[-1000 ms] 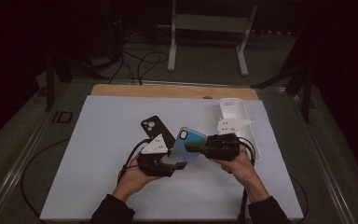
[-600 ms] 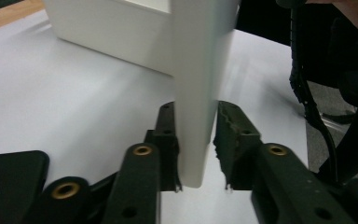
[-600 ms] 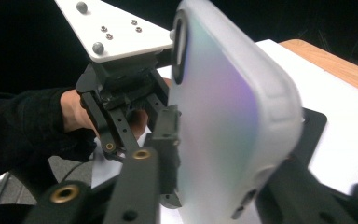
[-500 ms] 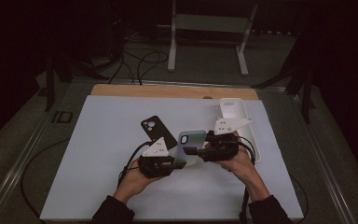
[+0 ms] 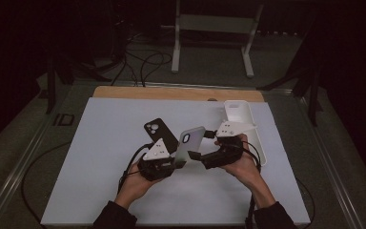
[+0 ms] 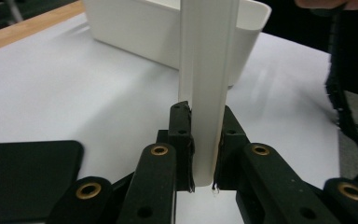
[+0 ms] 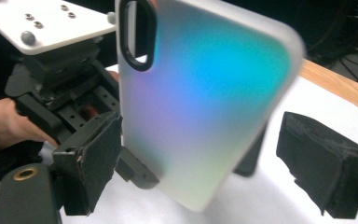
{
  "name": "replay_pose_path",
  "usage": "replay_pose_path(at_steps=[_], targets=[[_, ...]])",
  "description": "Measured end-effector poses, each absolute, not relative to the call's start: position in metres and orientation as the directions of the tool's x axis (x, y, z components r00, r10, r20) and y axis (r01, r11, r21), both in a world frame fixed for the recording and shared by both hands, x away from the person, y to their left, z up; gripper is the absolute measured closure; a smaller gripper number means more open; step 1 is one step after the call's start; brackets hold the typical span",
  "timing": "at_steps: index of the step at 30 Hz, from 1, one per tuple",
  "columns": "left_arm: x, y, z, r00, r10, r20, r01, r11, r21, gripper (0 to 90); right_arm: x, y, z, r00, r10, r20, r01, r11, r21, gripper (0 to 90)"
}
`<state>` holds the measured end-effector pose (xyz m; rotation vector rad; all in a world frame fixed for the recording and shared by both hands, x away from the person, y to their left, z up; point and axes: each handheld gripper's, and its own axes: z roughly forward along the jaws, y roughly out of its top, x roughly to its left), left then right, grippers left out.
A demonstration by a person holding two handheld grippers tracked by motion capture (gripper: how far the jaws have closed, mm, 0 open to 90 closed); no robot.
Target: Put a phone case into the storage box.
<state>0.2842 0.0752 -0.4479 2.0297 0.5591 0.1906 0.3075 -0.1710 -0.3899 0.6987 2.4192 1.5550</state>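
Observation:
A frosted iridescent phone case stands tilted between both hands above the white table. My left gripper is shut on its lower edge, and its jaws have just been closing. In the left gripper view the pads squeeze the case's pale edge. My right gripper is open, its jaws having just been opening. In the right gripper view the case sits between wide-apart pads, the right one well clear of it. A black phone case lies flat behind the left gripper.
A white bin stands at the right, just behind the right hand, and appears close ahead in the left gripper view. A wooden strip runs along the table's far edge. Cables and a stand's legs lie beyond.
The iridescent case has passed from the right gripper to the left, tipping from nearly flat to upright. The right jaws have opened off it; the left jaws have shut on it.

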Motion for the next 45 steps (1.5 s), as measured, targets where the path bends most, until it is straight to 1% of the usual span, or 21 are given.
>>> replay_pose_path(at_steps=[8, 13, 17, 18, 23, 24, 30, 37, 45], targets=[[0.284, 0.076, -0.449, 0.859, 0.505, -0.083, 0.325, -0.412, 0.851, 80.9, 0.306, -0.173, -0.388, -0.832, 0.546, 0.103, 0.318, 0.316, 0.894, 14.0], [0.285, 0.076, -0.45, 0.845, 0.53, -0.079, 0.337, -0.411, 0.847, 80.9, 0.304, -0.173, -0.385, -0.799, 0.589, 0.12, 0.339, 0.276, 0.899, 14.3], [0.285, 0.075, -0.45, 0.84, 0.538, -0.074, 0.339, -0.413, 0.846, 80.9, 0.304, -0.172, -0.384, -0.789, 0.601, 0.123, 0.341, 0.263, 0.902, 14.7], [0.285, 0.074, -0.451, 0.837, 0.542, -0.07, 0.34, -0.415, 0.844, 80.9, 0.303, -0.168, -0.382, -0.772, 0.619, 0.144, 0.359, 0.237, 0.903, 15.2], [0.285, 0.072, -0.452, 0.833, 0.55, -0.063, 0.343, -0.422, 0.839, 80.9, 0.303, -0.163, -0.38, -0.755, 0.635, 0.161, 0.372, 0.214, 0.903, 15.7], [0.285, 0.072, -0.452, 0.832, 0.55, -0.064, 0.344, -0.422, 0.839, 80.9, 0.302, -0.158, -0.379, -0.745, 0.643, 0.178, 0.382, 0.192, 0.904, 16.4], [0.284, 0.069, -0.453, 0.833, 0.55, -0.062, 0.342, -0.423, 0.839, 80.9, 0.302, -0.15, -0.378, -0.722, 0.662, 0.203, 0.394, 0.151, 0.906, 16.4], [0.284, 0.069, -0.452, 0.828, 0.556, -0.072, 0.343, -0.401, 0.849, 81.0, 0.305, -0.144, -0.378, -0.699, 0.678, 0.23, 0.401, 0.105, 0.91, 15.2], [0.282, 0.067, -0.451, 0.835, 0.547, -0.065, 0.329, -0.401, 0.855, 81.1, 0.308, -0.14, -0.38, -0.687, 0.686, 0.242, 0.407, 0.087, 0.909, 13.9]])
